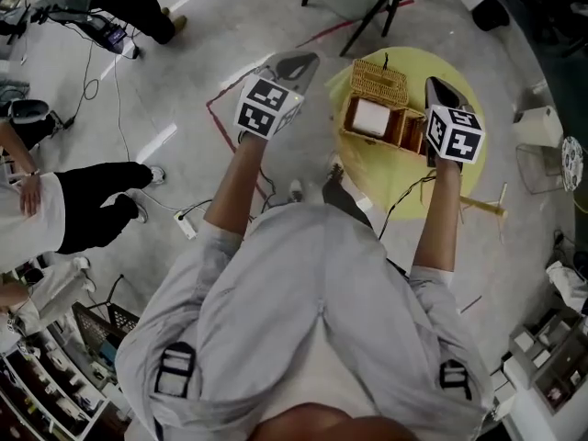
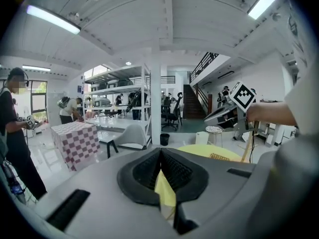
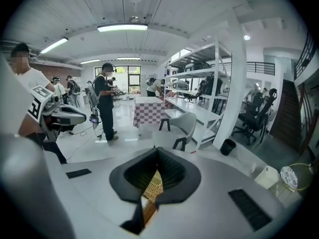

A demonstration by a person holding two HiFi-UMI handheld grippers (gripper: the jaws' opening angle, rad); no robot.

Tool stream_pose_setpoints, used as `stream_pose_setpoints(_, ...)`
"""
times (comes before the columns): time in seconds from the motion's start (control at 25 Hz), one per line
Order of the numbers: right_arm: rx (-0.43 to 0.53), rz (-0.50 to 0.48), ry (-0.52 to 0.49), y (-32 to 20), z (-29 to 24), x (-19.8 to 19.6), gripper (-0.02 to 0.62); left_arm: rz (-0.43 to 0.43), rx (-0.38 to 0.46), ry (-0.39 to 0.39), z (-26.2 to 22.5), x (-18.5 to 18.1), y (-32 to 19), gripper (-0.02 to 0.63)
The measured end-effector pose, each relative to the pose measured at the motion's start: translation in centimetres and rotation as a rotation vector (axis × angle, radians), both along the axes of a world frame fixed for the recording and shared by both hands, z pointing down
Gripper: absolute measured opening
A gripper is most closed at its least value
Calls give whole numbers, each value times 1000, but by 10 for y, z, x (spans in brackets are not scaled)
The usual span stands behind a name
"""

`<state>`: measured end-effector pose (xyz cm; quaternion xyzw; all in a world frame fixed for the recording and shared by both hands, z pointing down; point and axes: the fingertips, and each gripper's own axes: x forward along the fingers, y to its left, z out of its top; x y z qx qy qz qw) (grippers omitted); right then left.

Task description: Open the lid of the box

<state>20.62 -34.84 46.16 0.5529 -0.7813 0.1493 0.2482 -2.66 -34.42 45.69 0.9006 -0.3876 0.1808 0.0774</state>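
A wicker box (image 1: 410,132) stands on a round yellow table (image 1: 386,180). Its woven lid (image 1: 378,83) is raised and leans back, and a white item (image 1: 371,118) shows inside. My right gripper (image 1: 435,83) hovers at the box's right side, near the lid. Its pads meet, and in the right gripper view (image 3: 157,152) only a strip of wicker (image 3: 153,185) shows behind the gap below them. My left gripper (image 1: 299,61) hangs left of the table, apart from the box. Its jaws (image 2: 160,152) are shut with nothing held, the yellow table (image 2: 199,151) showing beyond.
A chair (image 1: 367,3) stands just beyond the table. Cables and a white power strip (image 1: 186,224) lie on the floor to the left, where people (image 1: 92,205) sit or stand. A wooden stick (image 1: 482,208) lies right of the table. Shelves (image 1: 551,356) fill the right edge.
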Motion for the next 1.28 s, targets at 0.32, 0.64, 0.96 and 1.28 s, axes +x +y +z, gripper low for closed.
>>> stream_pose_setpoints(0.32, 150, 37, 17, 63, -63, -9, 23, 55, 110, 20, -45, -8, 36, 29)
stream_pose_setpoints(0.64, 298, 45, 53, 125, -128, -39, 23, 147, 244, 9, -101, -14, 83, 29)
stream_pose_setpoints(0.96, 363, 37, 89, 160, -158, -58, 23, 186, 329, 31, -137, -15, 116, 29)
stream_pose_setpoints(1.28, 395, -9, 127, 174, -171, -85, 23, 177, 373, 50, -153, -30, 128, 29)
